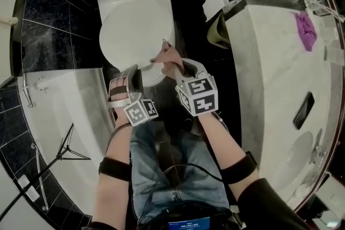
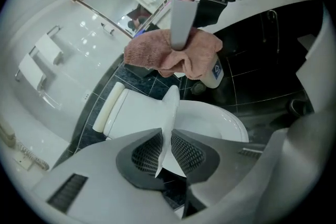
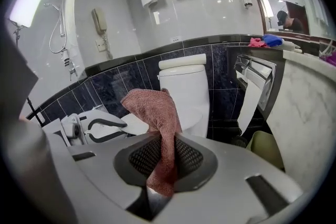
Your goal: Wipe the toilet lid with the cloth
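Your left tongs (image 2: pixel 167 150) are clamped on the front edge of the toilet lid (image 2: pixel 169 113), which shows edge-on between the pads. Your right tongs (image 3: pixel 165 157) are clamped on the pink cloth (image 3: pixel 152 107). The cloth bunches beyond the tips, over the lid's front rim, just beside the left tongs.

The right gripper (image 1: pixel 173 68) hides most of the cloth (image 1: pixel 166 55). The left gripper (image 1: pixel 136 74) hides the front edge of the toilet lid (image 1: pixel 135 29).
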Demonstrator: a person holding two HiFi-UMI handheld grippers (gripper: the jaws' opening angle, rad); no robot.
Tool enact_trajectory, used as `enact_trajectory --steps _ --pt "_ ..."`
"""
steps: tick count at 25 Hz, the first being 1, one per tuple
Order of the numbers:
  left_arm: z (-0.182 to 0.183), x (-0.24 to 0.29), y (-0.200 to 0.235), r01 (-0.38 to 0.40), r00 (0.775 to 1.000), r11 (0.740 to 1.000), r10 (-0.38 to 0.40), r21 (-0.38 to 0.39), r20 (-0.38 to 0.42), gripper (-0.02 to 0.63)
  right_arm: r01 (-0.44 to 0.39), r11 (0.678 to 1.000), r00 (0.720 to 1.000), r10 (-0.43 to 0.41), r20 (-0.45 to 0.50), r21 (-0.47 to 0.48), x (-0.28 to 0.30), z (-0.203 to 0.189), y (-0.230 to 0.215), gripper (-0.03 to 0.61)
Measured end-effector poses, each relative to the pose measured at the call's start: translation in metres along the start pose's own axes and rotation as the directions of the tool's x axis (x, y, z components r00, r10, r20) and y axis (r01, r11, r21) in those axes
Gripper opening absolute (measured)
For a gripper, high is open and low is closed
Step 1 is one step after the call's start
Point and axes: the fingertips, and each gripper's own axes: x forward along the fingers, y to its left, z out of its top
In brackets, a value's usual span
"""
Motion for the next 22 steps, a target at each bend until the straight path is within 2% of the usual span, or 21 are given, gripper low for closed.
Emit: enact_trajectory --steps 6,10,15,22 --pt "-0.025 0.011 -0.069 0.041 0.999 0.999 -0.041 -0.003 -0.015 0.052 0.008 1.000 1.000 -0.008 -0.010 -0.010 0.021 -0.044 -0.002 0.078" --pt "-0.039 0.022 -0.103 0.053 0.998 0.999 -0.053 -0.001 -0.022 0.054 0.016 1.000 0.999 -0.016 -0.030 -0.006 0.031 -0.073 -0.006 0.078" --pt "-0.055 0.038 -0.144 0.104 0.994 0.995 -0.103 0.008 -0.045 0.058 0.015 1.000 0.999 -0.015 -0.052 0.006 0.045 -0.104 -0.010 0.078" --pt "-0.076 0.059 -0.190 0.193 0.979 0.981 -0.190 0.034 -0.070 0.060 0.010 1.000 0.998 -0.010 -0.066 -0.003 0.060 -0.116 -0.008 0.078"
